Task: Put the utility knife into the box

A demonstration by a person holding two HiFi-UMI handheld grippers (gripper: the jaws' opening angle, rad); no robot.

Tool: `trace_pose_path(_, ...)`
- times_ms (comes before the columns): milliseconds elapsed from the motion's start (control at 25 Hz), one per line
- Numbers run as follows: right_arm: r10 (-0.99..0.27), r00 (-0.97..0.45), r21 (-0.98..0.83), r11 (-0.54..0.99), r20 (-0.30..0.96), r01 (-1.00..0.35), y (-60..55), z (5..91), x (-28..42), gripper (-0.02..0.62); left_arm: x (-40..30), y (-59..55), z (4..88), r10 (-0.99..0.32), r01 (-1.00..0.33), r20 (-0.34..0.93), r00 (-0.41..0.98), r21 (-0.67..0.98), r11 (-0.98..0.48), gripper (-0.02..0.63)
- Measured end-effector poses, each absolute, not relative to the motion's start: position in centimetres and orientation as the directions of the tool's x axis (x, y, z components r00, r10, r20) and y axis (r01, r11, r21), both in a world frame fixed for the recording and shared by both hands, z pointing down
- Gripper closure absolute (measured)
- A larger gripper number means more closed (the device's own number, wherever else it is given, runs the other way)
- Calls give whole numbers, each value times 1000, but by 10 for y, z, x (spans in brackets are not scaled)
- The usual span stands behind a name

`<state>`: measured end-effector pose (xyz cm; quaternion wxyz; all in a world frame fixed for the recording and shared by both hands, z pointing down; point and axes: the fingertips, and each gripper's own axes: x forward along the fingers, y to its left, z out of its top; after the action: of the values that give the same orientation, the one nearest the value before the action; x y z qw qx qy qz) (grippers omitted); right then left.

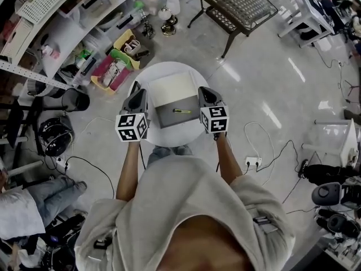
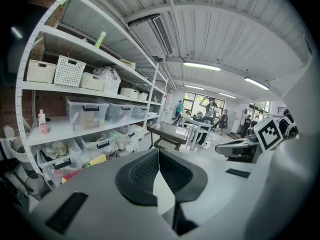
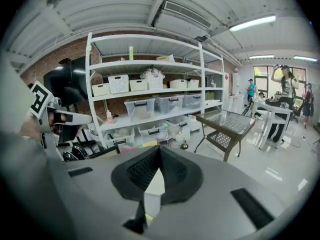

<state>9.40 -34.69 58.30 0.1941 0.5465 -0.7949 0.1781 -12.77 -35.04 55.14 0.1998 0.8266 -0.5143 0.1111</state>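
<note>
Seemingly done: the utility knife (image 1: 181, 111) lies inside the box (image 1: 166, 121) at frame centre.
Left gripper (image 2: 158, 150) and right gripper (image 3: 160, 148) flank it, jaws pressed together, empty.

Left gripper (image 1: 137, 90), right gripper (image 1: 202, 90); jaws together

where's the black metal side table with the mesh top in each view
Head view: the side table is at the top edge, right of centre, on the grey floor.
Left gripper view: the side table is near the middle of the picture, on the floor past the shelves.
Right gripper view: the side table is right of centre, at mid height.
Shared landmark: the white shelf rack with storage bins, to the table's left in every view.
</note>
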Motion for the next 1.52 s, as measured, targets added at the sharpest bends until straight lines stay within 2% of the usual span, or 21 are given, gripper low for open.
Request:
trace_pose_path(320,-873,-309,-11,330,376,-944,-362,521,101,566,-136,-366,515,-849,-904,313,426,184,-386,584)
trace_pose_path(680,-902,-305,23,327,305,-945,-381,489,96,566,-144,-382,483,-879,-912,244,409,147,-384,584)
trace_pose_path(1520,-909,-296,18,315,295,-949,-381,485,96,566,-145,-383,482,-880,-911,238,411,142,-388,584)
